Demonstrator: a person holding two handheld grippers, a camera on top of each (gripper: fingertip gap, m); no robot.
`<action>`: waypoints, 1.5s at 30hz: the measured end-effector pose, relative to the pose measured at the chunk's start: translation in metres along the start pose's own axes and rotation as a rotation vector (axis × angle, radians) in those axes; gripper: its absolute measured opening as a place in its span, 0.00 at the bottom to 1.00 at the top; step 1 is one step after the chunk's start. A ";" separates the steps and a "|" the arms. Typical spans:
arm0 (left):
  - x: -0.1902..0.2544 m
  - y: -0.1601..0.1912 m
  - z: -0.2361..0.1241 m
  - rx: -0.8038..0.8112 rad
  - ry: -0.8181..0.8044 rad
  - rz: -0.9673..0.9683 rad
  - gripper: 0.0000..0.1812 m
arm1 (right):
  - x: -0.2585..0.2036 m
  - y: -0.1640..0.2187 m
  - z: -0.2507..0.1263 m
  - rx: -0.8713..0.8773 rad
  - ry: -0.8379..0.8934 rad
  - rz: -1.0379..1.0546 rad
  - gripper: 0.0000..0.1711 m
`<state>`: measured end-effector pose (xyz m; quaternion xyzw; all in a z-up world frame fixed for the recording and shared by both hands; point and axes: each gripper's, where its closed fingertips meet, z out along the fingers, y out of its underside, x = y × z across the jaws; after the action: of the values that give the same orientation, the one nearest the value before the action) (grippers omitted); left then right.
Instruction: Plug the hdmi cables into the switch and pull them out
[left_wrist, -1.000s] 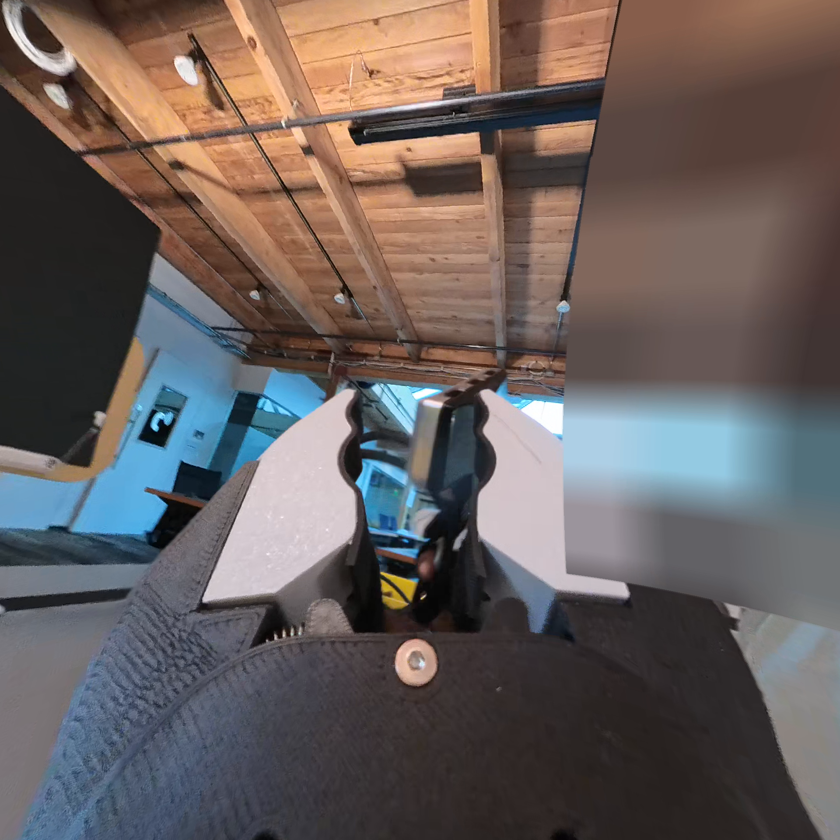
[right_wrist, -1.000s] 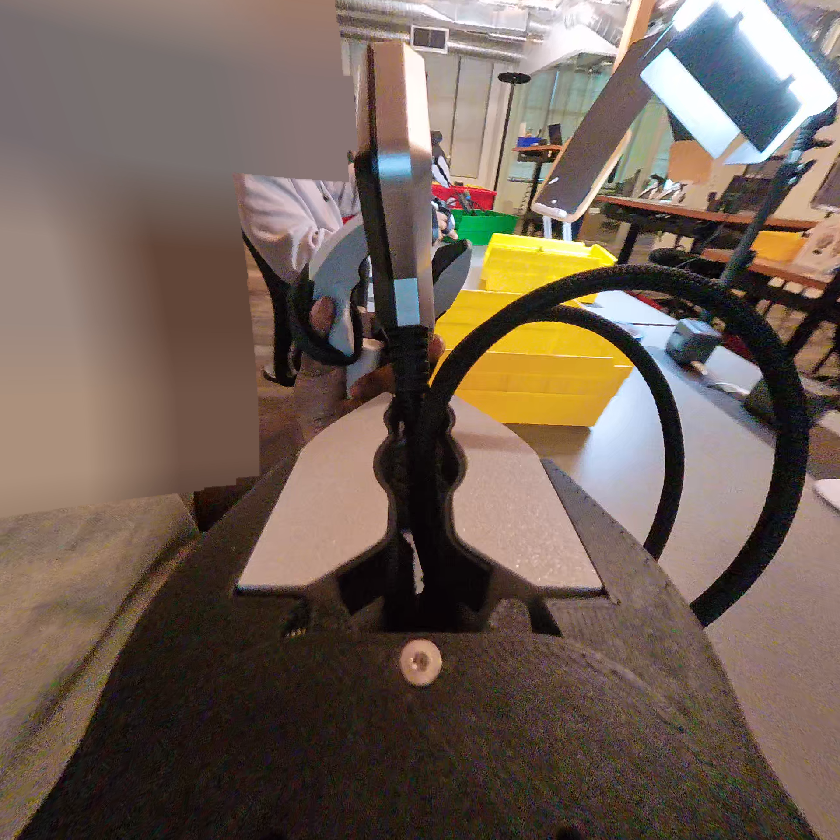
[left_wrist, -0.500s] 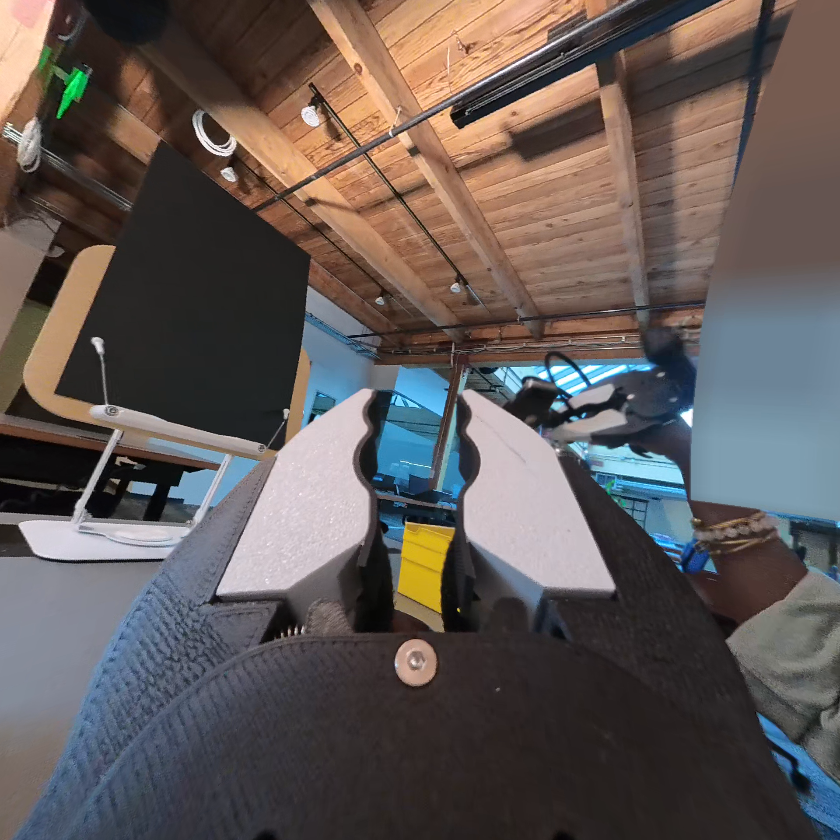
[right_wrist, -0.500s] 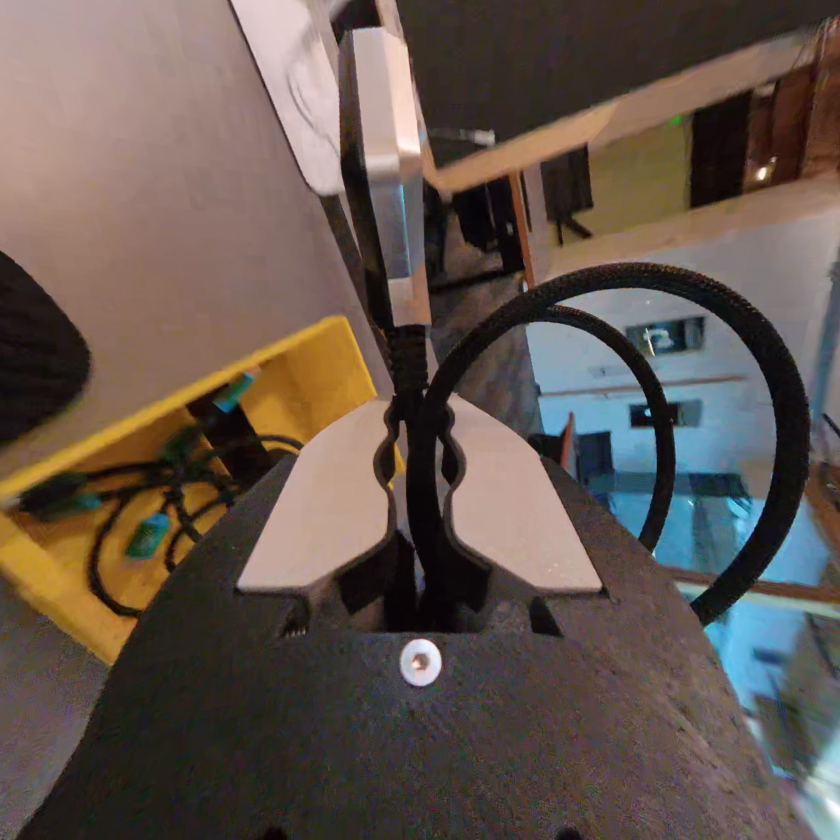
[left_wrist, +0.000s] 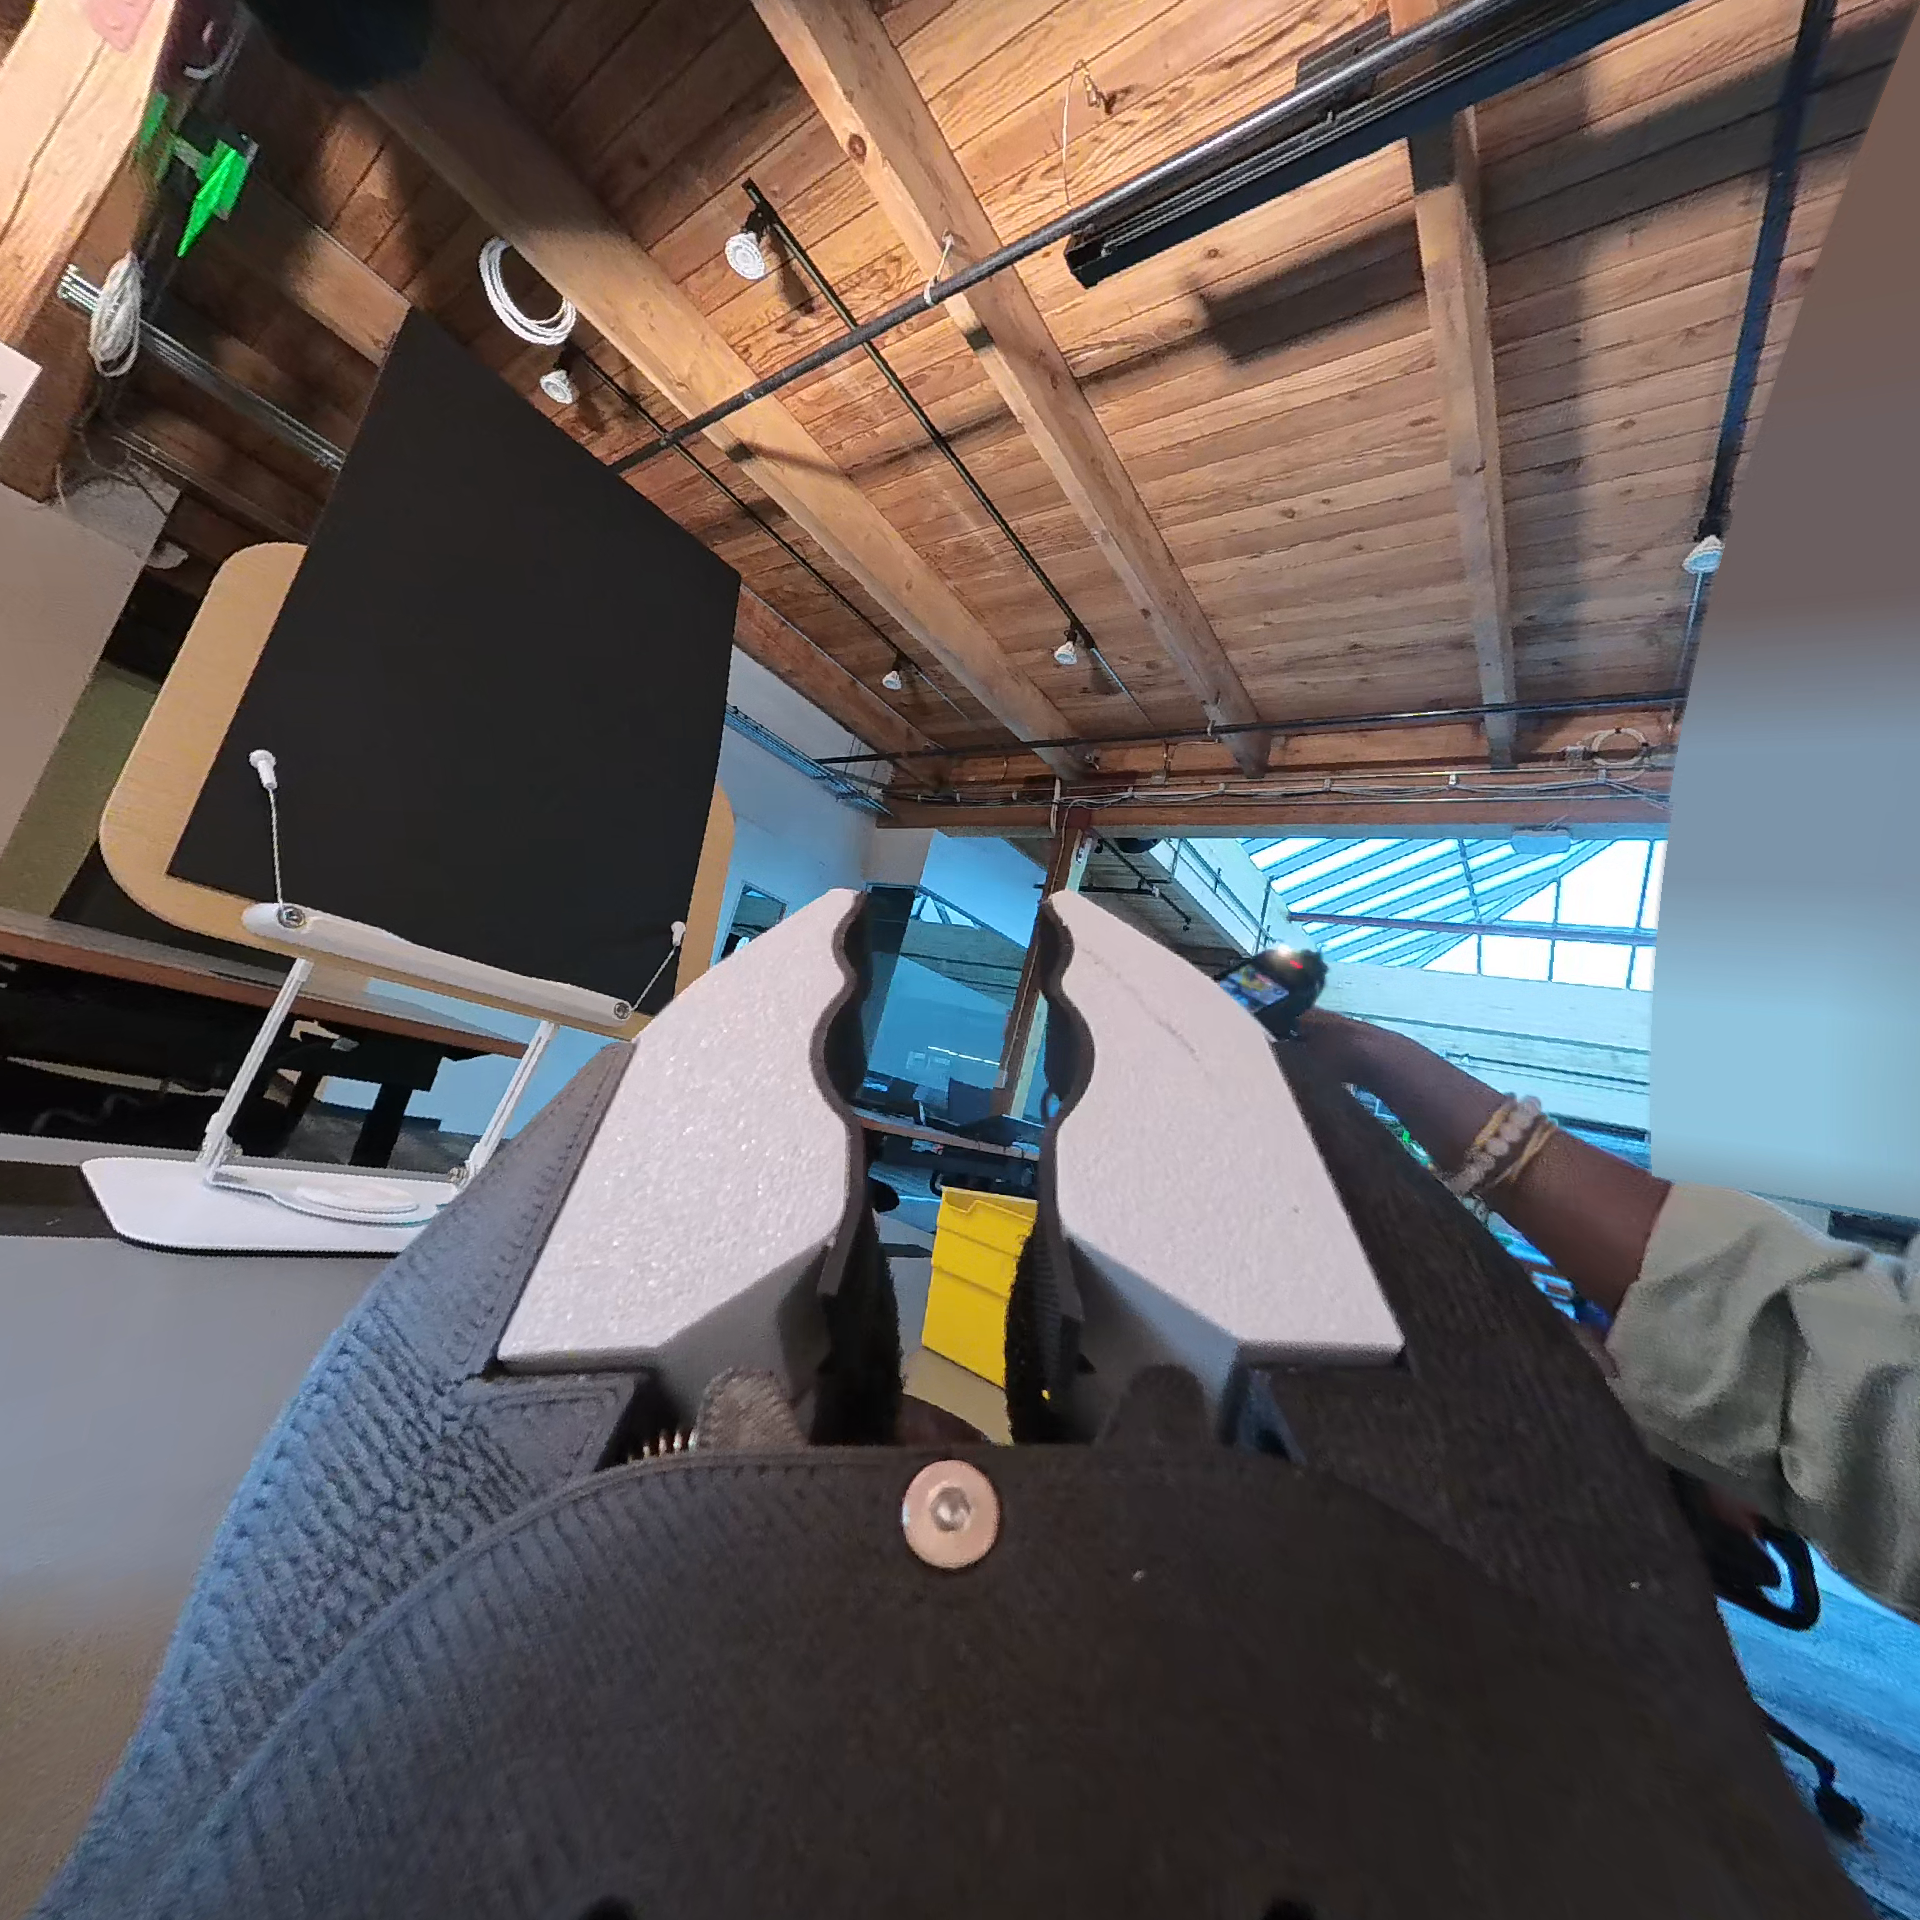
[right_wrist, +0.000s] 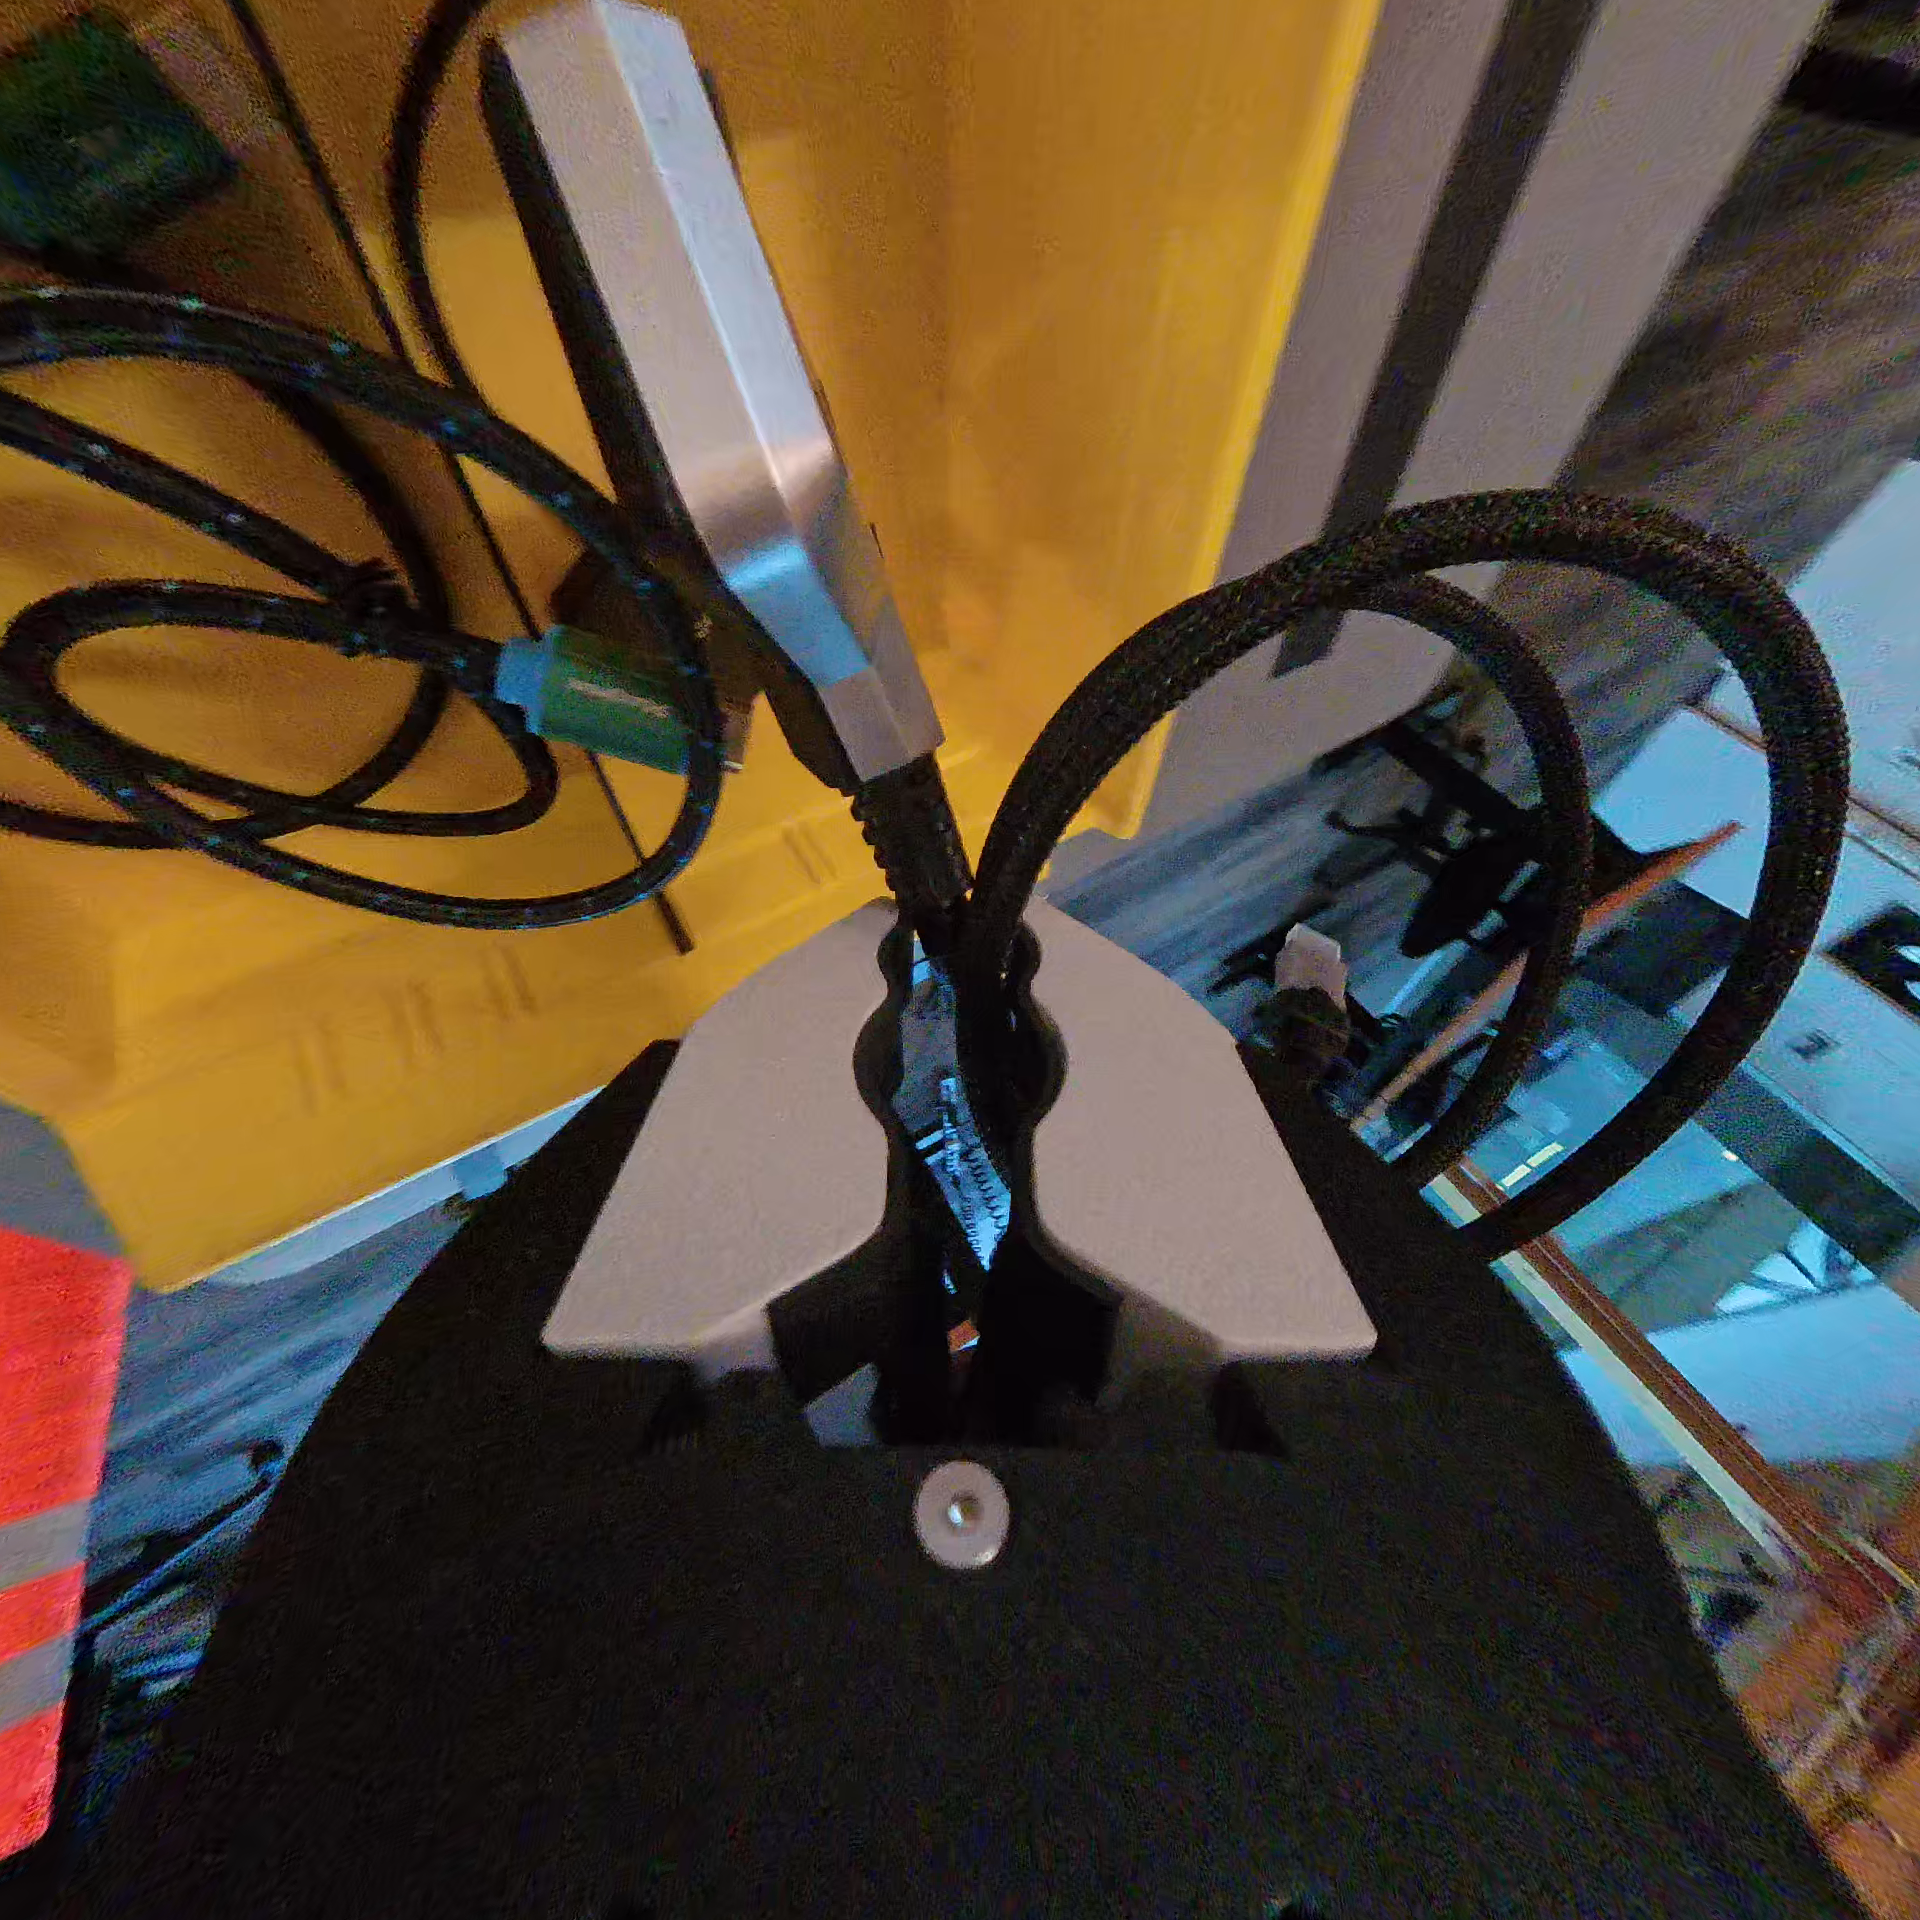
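- Silver-grey metal: the flat, slab-shaped hdmi switch stands out beyond the fingertips of the right gripper, leaning up and left of them, over a yellow plastic bin.
- The right gripper is clamped on the switch's own black braided lead, which leaves the switch's lower end, passes between the fingers and loops out to their right. No cable plug is seen seated in the switch from this angle.
- Inside the bin, left of the fingers, lie coiled black braided hdmi cables; one green-shelled plug rests loose, just beside the switch's lower end. Whether it touches the switch cannot be told.
- The left gripper points upward toward a wooden plank ceiling. Its pale grey fingers stand parted with nothing between them.
- A forearm in an olive sleeve reaches out to the right of the left fingers, toward a yellow bin seen through the gap.
- Judgement on progress: the cables lie unplugged in the bin with the switch carried above them, so either the task has yet to begin or the pulling-out is done and the switch is being put away. The pictures do not settle which.
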<state>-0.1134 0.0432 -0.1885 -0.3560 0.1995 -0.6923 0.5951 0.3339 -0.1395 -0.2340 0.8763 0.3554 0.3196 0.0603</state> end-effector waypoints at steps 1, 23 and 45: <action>0.000 0.000 0.000 -0.001 0.000 0.000 0.16 | -0.006 -0.001 0.003 -0.004 -0.061 -0.013 0.10; -0.002 0.001 0.000 -0.009 -0.010 0.001 0.16 | -0.027 -0.018 0.048 -0.208 -0.416 -0.172 0.08; -0.004 0.002 0.000 -0.014 -0.017 0.006 0.16 | -0.011 -0.029 0.022 0.277 -0.545 0.347 0.40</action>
<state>-0.1122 0.0463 -0.1909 -0.3655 0.2005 -0.6860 0.5963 0.3244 -0.1226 -0.2667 0.9766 0.2120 0.0281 -0.0219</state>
